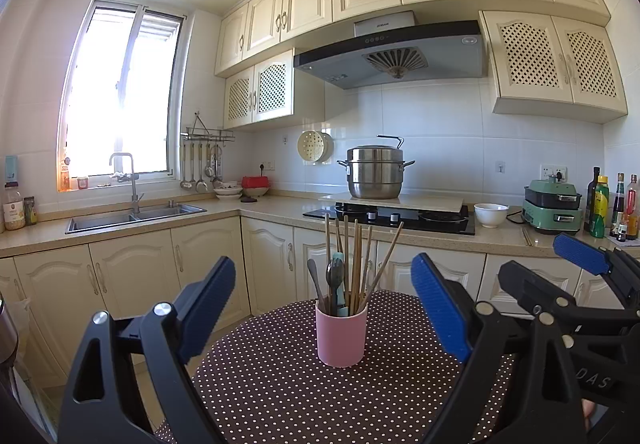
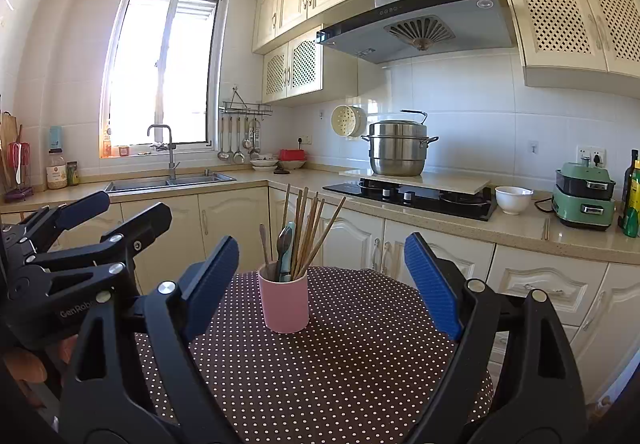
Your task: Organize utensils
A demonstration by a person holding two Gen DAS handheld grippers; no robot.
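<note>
Kitchen bg: steel steamer pot (image 1: 375, 173) on the stove (image 1: 390, 217), white bowl (image 1: 491, 214) + green cooker (image 1: 553, 209) to its right, sink (image 1: 136, 218) by the window. Nothing sits btwn the grippers and the cup. One pink cup (image 1: 341, 335) on the polka-dot table (image 1: 304, 396), holding a bunch of wooden chopsticks (image 1: 357, 260) (approx 8, hard to count), a dark spoon (image 1: 335, 274), a teal-handled utensil, plus 1 thin handle. Left gripper (image 1: 324, 308) spread wide, empty, cup dead ahead btwn its pads. Right gripper (image 2: 322, 282) also spread, empty, cup ahead and slightly left of center.
</note>
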